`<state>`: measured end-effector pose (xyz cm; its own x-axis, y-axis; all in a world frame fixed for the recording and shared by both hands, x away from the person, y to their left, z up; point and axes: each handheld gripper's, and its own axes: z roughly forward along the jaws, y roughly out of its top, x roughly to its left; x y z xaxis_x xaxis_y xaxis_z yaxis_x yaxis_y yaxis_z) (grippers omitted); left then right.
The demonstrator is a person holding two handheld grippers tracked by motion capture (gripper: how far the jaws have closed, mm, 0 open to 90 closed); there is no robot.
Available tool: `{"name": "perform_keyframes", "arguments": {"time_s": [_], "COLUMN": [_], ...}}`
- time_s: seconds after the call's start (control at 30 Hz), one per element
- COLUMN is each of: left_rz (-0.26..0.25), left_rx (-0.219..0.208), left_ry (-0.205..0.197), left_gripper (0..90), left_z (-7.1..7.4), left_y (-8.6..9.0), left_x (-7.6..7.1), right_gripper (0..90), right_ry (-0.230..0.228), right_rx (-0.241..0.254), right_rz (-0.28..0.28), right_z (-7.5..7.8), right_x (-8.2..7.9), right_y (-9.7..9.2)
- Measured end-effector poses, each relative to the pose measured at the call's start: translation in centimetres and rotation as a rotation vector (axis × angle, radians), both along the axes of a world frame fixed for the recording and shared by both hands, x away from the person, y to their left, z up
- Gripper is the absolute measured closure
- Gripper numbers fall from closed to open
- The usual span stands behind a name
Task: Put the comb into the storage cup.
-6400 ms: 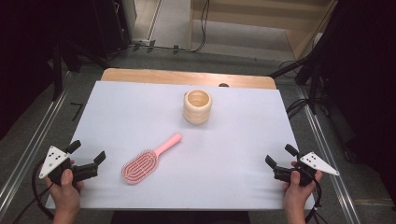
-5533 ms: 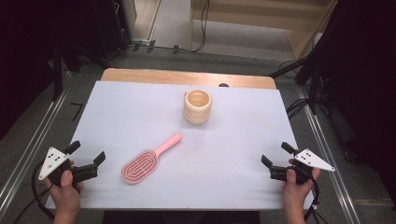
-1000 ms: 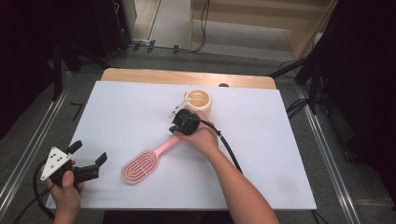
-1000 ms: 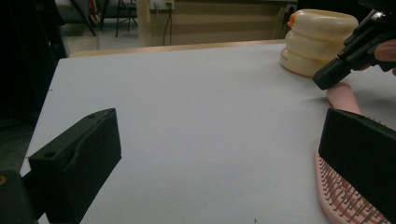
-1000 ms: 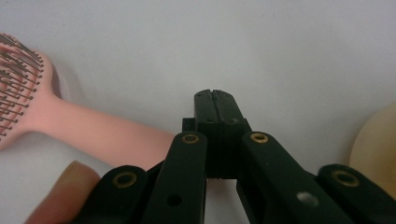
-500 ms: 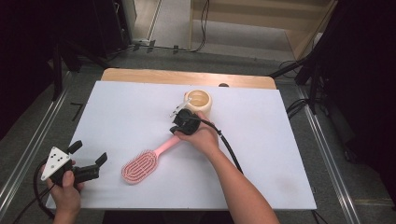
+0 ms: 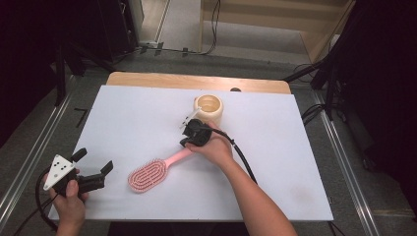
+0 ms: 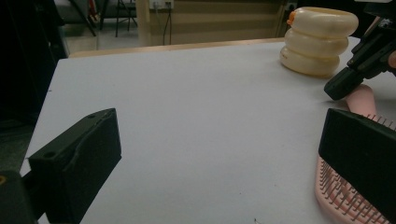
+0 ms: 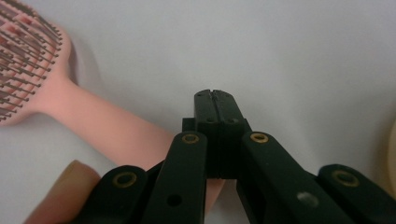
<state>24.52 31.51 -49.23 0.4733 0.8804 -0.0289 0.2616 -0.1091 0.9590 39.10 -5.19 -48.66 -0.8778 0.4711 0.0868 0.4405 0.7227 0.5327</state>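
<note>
White tabletop (image 7: 128,118), wood strip along the 12 o'clock edge, dark room w/ cables behind. Pink hairbrush (image 7: 150,173) lies flat near centre, head toward 7 o'clock, handle toward 1 o'clock. Cream ribbed cup (image 7: 210,107) stands upright just past the handle tip, at 12.

Step, my read: grasp phase on the brush handle. Right gripper (image 7: 193,132) sits over the handle end, between brush and cup. In the right gripper view its jaws are pressed together w/ nothing between; handle (image 9: 116,133) lies beside/under them, contact unclear. So no grip yet.

Next move likely needs: open jaws, straddle handle, close, lift clear of cup.

Left gripper (image 7: 96,173) at 8 o'clock, jaws wide apart, holding nothing, brush head just beside one jaw.
</note>
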Motion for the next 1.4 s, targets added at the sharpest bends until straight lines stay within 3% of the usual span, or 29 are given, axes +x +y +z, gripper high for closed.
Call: {"name": "perform_keyframes", "arguments": {"time_s": [0.27, 0.8, 1.4], "left_rz": [0.000, -0.001, -0.005], "left_rx": [0.002, 0.004, 0.005], "left_ry": [0.000, 0.001, 0.001], "left_gripper": [0.0, 0.0, 0.0], "left_z": [0.0, 0.0, 0.0], "left_y": [0.0, 0.0, 0.0], "left_x": [0.0, 0.0, -0.1], "right_gripper": [88.1, 88.0, 88.0], "right_ry": [0.016, 0.046, 0.046], "right_rx": [-0.023, -0.017, -0.005], "right_rz": [0.033, 0.077, 0.123], "right_z": [0.0, -0.2, -0.4], "right_x": [-1.3, -3.9, -6.8], "right_y": [-0.3, -2.0, -2.9]}}
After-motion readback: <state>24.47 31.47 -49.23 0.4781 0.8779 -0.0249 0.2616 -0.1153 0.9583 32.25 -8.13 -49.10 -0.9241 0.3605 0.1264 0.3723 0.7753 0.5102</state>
